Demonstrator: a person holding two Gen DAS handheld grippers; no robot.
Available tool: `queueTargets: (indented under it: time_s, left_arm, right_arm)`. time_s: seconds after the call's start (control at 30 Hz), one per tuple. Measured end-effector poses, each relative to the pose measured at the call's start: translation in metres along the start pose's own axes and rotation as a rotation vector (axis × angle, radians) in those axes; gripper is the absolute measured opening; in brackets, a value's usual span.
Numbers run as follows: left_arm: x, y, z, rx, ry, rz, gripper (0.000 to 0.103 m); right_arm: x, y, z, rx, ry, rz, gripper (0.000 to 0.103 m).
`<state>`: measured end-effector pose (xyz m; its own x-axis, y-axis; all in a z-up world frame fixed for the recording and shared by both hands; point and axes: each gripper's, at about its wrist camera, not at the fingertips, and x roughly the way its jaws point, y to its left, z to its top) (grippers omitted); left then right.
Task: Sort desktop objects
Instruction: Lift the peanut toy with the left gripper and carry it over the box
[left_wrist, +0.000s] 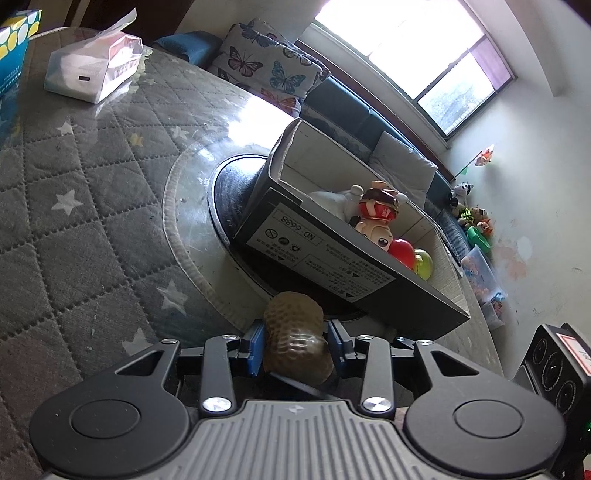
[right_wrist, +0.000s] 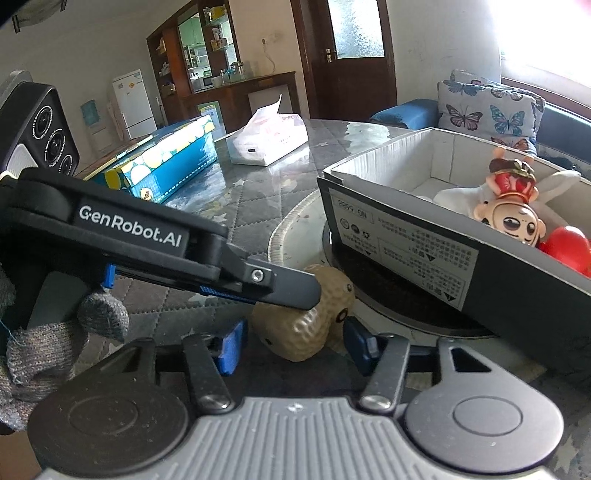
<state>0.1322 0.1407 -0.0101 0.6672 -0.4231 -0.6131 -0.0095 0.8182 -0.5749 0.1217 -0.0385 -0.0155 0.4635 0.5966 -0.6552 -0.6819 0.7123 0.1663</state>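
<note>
A tan peanut-shaped toy (left_wrist: 295, 332) sits between the blue pads of my left gripper (left_wrist: 295, 341), which is shut on it. In the right wrist view the same peanut toy (right_wrist: 306, 317) lies between the spread blue pads (right_wrist: 231, 345) of my right gripper (right_wrist: 291, 345), which is open around it without touching. The left gripper's body (right_wrist: 122, 229) reaches in from the left over the toy. Just beyond stands a black cardboard box (left_wrist: 332, 254) holding a doll (left_wrist: 376, 218), a red ball (left_wrist: 402, 251) and a green ball (left_wrist: 424, 263); it shows too in the right wrist view (right_wrist: 406, 243).
The box rests on a round black turntable (left_wrist: 229, 192) on a quilted grey star-patterned tabletop (left_wrist: 74, 206). A white tissue pack (left_wrist: 92, 70) and a blue carton (right_wrist: 166, 162) lie at the far side. A sofa with butterfly cushions (left_wrist: 266, 70) runs behind the table.
</note>
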Motion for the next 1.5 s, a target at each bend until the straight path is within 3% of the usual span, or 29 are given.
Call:
queueTargets:
  time_s: [0.37,0.8,1.17,1.5]
  left_arm:
    - [-0.02,-0.034,0.005,0.065,-0.036,-0.042,0.038]
    - [-0.008,-0.074,0.051,0.125,-0.106,-0.081,0.038]
    - [0.016,-0.08,0.085,0.121,-0.123,-0.096,0.038]
    - [0.053,-0.056,0.106,0.057,-0.089,-0.07,0.038]
  right_arm:
    - [-0.039,0.004,0.014,-0.036,-0.103,-0.034,0.054]
    - [-0.061,-0.021,0.058,-0.035,-0.205,-0.11,0.049]
    - [-0.049,-0.051,0.094,-0.047,-0.214,-0.129,0.049]
    - [-0.006,-0.079,0.113,-0.056,-0.134,-0.099,0.049]
